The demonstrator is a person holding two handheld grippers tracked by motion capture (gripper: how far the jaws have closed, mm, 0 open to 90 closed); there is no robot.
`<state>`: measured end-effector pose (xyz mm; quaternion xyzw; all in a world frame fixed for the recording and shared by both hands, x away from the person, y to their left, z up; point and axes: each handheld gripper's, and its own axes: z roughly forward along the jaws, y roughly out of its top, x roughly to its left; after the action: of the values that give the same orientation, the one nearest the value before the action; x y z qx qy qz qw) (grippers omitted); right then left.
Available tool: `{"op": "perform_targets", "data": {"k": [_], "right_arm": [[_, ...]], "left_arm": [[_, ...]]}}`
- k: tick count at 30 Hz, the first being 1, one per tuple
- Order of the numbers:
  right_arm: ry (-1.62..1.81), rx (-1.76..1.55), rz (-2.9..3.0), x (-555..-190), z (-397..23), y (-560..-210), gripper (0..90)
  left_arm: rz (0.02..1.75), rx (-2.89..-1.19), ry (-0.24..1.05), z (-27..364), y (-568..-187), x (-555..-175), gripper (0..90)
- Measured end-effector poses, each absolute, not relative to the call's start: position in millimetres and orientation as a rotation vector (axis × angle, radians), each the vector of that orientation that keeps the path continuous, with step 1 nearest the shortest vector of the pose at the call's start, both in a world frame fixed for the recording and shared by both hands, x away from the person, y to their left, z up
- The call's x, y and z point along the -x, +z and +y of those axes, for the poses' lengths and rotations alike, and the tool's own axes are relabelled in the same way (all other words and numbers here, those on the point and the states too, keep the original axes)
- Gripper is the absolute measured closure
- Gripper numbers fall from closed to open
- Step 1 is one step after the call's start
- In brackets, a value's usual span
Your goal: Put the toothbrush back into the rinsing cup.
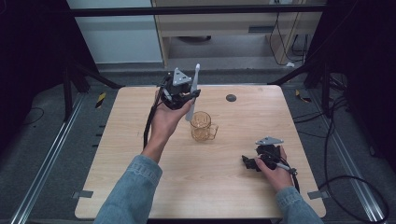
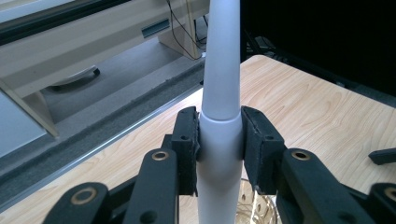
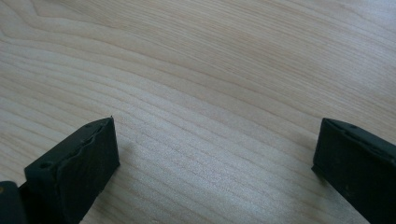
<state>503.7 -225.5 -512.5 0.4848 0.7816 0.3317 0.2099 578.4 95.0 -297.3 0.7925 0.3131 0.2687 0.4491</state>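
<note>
Holding a slim white toothbrush (image 1: 193, 91) upright, the left gripper (image 1: 187, 97) sits raised over the far left part of the light wooden table (image 1: 140, 186), carried by a hand in a denim sleeve. In the left gripper view its two black jaws are clamped on the thick lower part of the toothbrush handle (image 2: 219, 140), the pads pressing both sides, with the narrow neck rising out of the top of the picture. The brush's lower end hangs just above and to the far left of a clear amber glass mug (image 1: 203, 127), which stands near the table's middle with its handle turned right; the mug's rim peeks in below the jaws in the left gripper view (image 2: 254, 210). Whether the tip is inside the rim cannot be told. The toothbrush looks light, stiff and smooth, so it may twist or slip between the pads; the thick grip section, where it is taken now, seems the safest hold. The mug appears fragile and easy to tip. Farther right, a small dark round mark (image 1: 230, 98) lies on the far table. At the near right, the right gripper (image 1: 250, 163) rests low on the table, its jaws wide apart and empty over bare wood (image 3: 210, 93).
</note>
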Motion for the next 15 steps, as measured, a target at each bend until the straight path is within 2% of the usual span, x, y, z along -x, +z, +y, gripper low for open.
{"op": "perform_targets", "data": {"k": [15], "right_arm": [[0.924, -1.352, 2.173, -503.6, -225.3, -512.2, 0.3]], "left_arm": [[0.767, -1.978, 0.646, 80.9, -303.0, -585.5, 67.8]]}}
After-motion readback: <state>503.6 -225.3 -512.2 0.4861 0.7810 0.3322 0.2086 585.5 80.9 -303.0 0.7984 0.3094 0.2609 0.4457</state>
